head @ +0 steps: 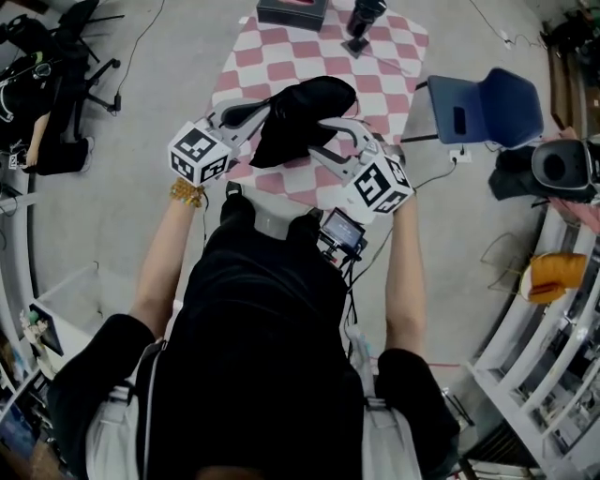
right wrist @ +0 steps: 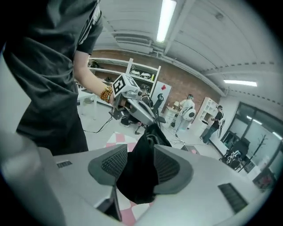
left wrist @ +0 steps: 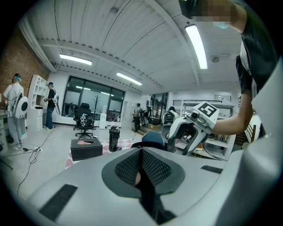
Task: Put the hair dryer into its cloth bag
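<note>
Head view: the bag (head: 302, 114) is held up over the near edge of the checked mat (head: 309, 52), between the two tools. It looks bulky, but its mouth is hidden, so I cannot tell whether the dryer is already inside. A black upright object (head: 362, 21) stands on the mat at 12 o'clock from the bag and may be the dryer. If it is, the loading is yet to be done; if not, only closing the bag is left. The left gripper (head: 262, 112) comes at the bag from 8 o'clock and the right gripper (head: 321, 141) from 4 o'clock. Both forearms are stretched forward from the body, and the tools angle inward toward each other.

Left gripper view: the jaws are pressed together on a thin fold of the bag's black cloth (left wrist: 147, 190), so this tool carries it. It points nearly level. The right tool shows at 2 o'clock. The black object (left wrist: 114, 137) stands on the mat at 10 o'clock, well apart from both tools.

Right gripper view: the jaws stand well apart, and the bag (right wrist: 140, 174) hangs down through the gap. It fills much of that gap, but I judge it is not pinched. The bag hangs from the tip of the left tool (right wrist: 149, 122) at 12 o'clock. This tool tilts downward.
</note>
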Demonstrator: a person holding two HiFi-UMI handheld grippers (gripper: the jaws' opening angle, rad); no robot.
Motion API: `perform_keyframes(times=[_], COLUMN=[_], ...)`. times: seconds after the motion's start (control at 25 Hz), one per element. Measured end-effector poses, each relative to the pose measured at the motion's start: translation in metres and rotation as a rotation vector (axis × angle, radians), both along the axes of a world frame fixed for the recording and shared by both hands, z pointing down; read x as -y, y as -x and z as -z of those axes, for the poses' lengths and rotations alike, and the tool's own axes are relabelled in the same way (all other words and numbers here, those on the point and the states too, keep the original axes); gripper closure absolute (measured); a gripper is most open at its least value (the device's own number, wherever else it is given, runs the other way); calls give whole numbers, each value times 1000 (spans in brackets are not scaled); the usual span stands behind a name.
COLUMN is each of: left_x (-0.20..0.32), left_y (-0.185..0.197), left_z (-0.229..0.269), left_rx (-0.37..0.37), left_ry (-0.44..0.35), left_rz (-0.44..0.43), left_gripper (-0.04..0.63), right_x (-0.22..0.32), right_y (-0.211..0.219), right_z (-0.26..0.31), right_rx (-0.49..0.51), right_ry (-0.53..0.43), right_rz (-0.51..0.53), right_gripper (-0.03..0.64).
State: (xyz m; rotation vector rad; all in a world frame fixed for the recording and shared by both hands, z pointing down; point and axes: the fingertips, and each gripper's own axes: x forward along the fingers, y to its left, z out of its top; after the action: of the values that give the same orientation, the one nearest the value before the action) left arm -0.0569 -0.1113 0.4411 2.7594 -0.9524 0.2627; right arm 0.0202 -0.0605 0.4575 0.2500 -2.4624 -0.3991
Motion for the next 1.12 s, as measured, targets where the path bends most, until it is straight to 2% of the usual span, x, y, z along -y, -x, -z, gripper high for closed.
perform_keyframes(times=[0.12,0.24,0.32,0.44,0.6,0.68,0.8,0.88,1.04,1.12], left_x=[-2,-5,-5,-2,-2,-3,5,11,12,11], left_y=[-2,-6,-8,-4,0,-2,3,7,4,3], left_z=[1,2,3,4,10,21,41,46,30,21], left_rx=[-8,-31,-35,-41,-60,-71,-137,-169,-108,-83], left_ry=[-10,-11,-14,-14,-18,-45,-70,-68,-47,-33], left_rz=[-16,-26,-34,-17,-13,-22,-6,4,-7,-9], left_gripper=[574,574,574,573,572,572,574,574,575,575], right_x=[-1,19,25,19,15,10,10,15,18,17], right_y=[18,29,31,33,29,30,32,33,36,36], right_z=[-13,-43,-50,-40,-14,4,25,26,0,-12], right_rx=[-90,-209,-238,-193,-85,-34,35,43,-10,-6], right_ry=[-67,-181,-177,-67,18,39,49,50,65,80], right_rz=[35,0,-12,-19,-36,-35,-62,-89,-87,-93], right_gripper=[419,413,571,589,592,592,592,592,592,592])
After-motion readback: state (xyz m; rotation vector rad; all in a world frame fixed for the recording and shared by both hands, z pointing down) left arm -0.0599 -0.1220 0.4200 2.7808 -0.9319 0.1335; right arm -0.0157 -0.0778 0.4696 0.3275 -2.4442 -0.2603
